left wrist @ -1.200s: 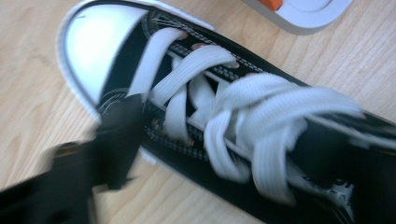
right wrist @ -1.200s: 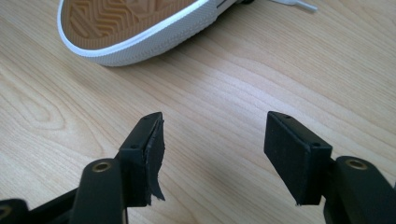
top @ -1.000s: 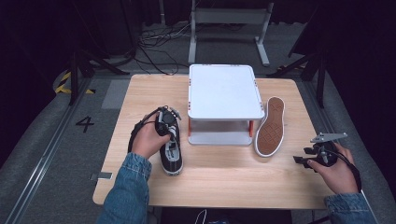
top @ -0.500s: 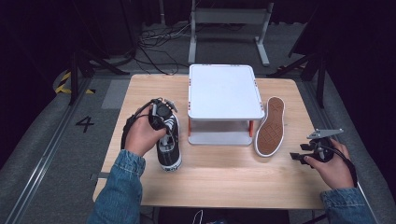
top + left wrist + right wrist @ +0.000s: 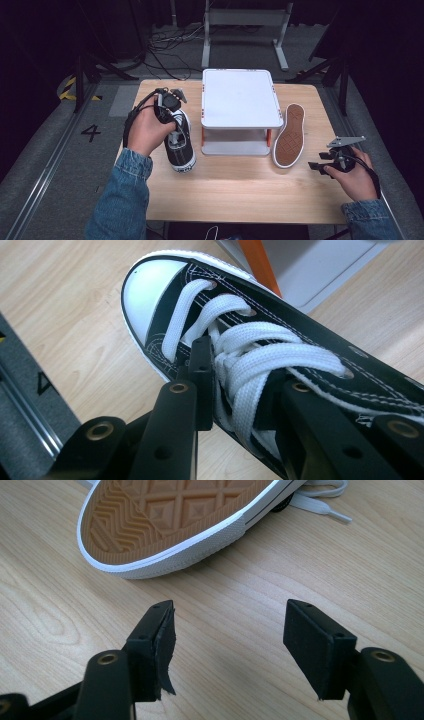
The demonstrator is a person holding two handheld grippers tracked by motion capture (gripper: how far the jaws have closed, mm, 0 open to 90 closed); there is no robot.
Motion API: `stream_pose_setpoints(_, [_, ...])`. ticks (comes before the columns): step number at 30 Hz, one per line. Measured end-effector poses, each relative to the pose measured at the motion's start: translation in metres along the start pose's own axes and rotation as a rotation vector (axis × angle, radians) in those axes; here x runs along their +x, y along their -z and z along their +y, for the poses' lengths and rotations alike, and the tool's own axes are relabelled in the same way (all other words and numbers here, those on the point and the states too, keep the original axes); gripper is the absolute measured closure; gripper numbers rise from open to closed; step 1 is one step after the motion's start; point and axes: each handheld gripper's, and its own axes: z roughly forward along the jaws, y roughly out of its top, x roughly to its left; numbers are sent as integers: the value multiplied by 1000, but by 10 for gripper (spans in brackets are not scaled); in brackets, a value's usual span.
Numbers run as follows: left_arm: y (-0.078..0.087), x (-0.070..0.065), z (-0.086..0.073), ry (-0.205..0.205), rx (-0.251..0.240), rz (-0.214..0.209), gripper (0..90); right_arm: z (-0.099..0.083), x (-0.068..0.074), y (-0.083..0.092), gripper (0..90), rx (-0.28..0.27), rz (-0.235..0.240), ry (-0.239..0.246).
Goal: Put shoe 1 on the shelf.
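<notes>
Left tool (image 5: 176,116) clamps the black sneaker (image 5: 180,145) across its laces above our worktop (image 5: 240,190); right tool (image 5: 230,645) gapes beside the overturned sneaker (image 5: 165,520).

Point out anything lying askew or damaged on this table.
The right shoe lies tipped over by the white stand, tan sole up, laces trailing loose. The right claw has a torn, ragged pad. The left shoe sits upright in the left claw.

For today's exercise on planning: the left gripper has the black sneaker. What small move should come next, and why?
Probably carry the black sneaker toward the white rack: the left gripper is clamped on its laced upper, and the rack's top is bare.
</notes>
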Motion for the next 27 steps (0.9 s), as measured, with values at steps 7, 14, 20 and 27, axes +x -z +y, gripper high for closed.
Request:
stream_pose_setpoints(7, [26,5,13,-7,-35,45,766,-3,0,3,392,-2,-10,2])
stream_pose_setpoints(14, [48,6,34,-35,-103,101,766,-7,0,8,395,-5,-22,-3])
stream_pose_setpoints(20, [56,5,54,-55,-134,102,765,-10,-1,11,395,-7,-27,-5])
stream_pose_setpoints(27, [62,0,85,-114,-212,141,767,-15,-1,14,395,-8,-34,-12])
